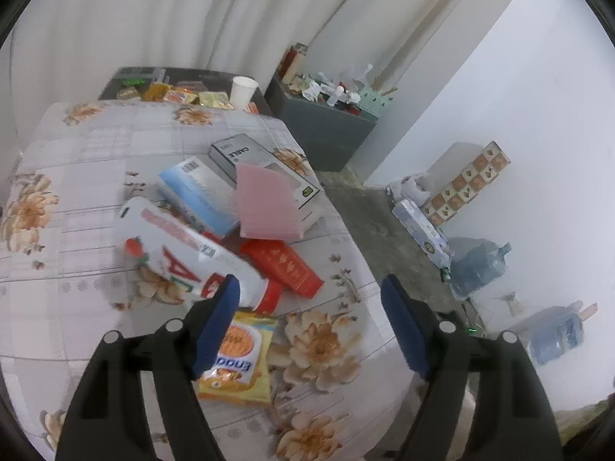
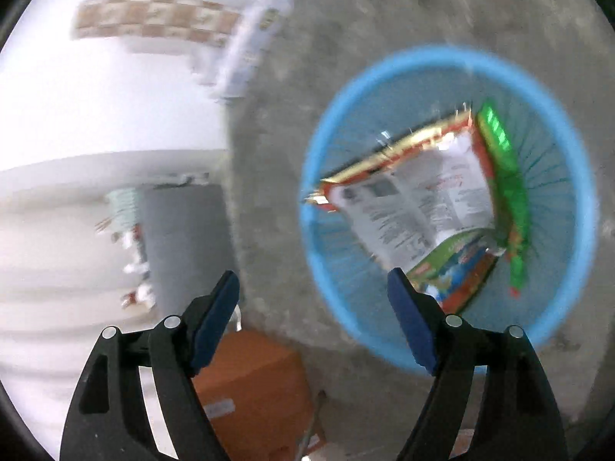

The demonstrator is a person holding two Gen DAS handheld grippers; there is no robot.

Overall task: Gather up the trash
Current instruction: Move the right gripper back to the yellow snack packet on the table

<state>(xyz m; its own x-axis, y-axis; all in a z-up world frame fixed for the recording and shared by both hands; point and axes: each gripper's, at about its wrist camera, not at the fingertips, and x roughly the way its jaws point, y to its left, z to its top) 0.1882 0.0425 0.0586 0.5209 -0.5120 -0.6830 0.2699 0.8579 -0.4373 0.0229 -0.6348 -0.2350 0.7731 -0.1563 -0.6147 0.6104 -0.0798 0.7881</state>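
Observation:
On the floral tablecloth (image 1: 96,176) lies a heap of trash: a yellow snack packet (image 1: 246,361), a large white packet with red print (image 1: 180,253), a red box (image 1: 284,265), a blue-and-white box (image 1: 200,196), a pink sheet (image 1: 267,205) and a grey cable box (image 1: 246,155). My left gripper (image 1: 309,288) hangs open above the table's near edge, its left pad over the yellow packet, nothing between its fingers. My right gripper (image 2: 311,288) is open and empty above the floor. Beside it stands a blue basket (image 2: 569,261) holding a white-and-red wrapper (image 2: 419,196) and a green wrapper (image 2: 507,169).
A paper cup (image 1: 242,90) and small packets sit at the table's far end. A dark bin (image 1: 326,134) full of rubbish stands beyond the table. Water jugs (image 1: 476,265) and boxes line the wall. An orange box (image 2: 253,384) sits on the floor below my right gripper.

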